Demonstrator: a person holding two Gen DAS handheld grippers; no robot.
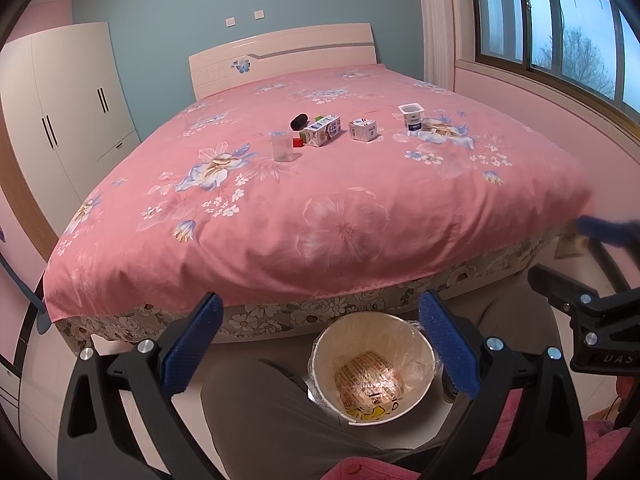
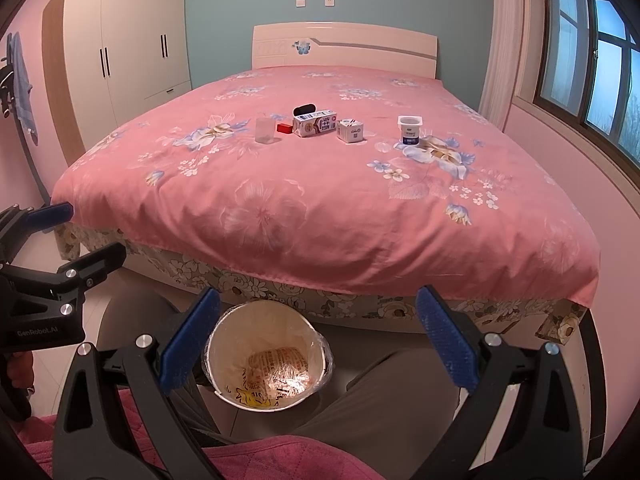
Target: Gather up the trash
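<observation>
Both grippers idle: left gripper (image 1: pixel 320 344) and right gripper (image 2: pixel 318 340) spread wide with nothing between the pads, hovering over the bin (image 2: pixel 224 344) on the floor between the person's knees, off the foot edge of the bed (image 2: pixel 360 240). Bin is lined with clear plastic and already has a printed wrapper (image 2: pixel 280 372) at the bottom.

Trash sits in a row across the middle of the bed, well away from the foot edge: clear plastic cup (image 2: pixel 264 130) toward the left side, milk carton (image 2: pixel 314 123) lying on its side, small white box (image 2: pixel 351 131) just right of it, yogurt cup (image 2: pixel 410 130) upright toward the right side. A small red block (image 2: pixel 284 128) and a black object (image 2: pixel 304 110) by the carton, and something green behind it, may not be trash; hard to tell.

Step in hand, my read: reach for the first item. Suggest:
- right gripper takes the yogurt cup, left takes the clear cup, each on its own side
- pinch the cups across the wall, lightly; both probably crush easily
- quilt is soft, so expect upright items to tip if nudged

Room: teal wall behind headboard (image 2: pixel 344 46), white wardrobe (image 2: pixel 128 48) far left, window (image 2: pixel 592 64) right.
</observation>
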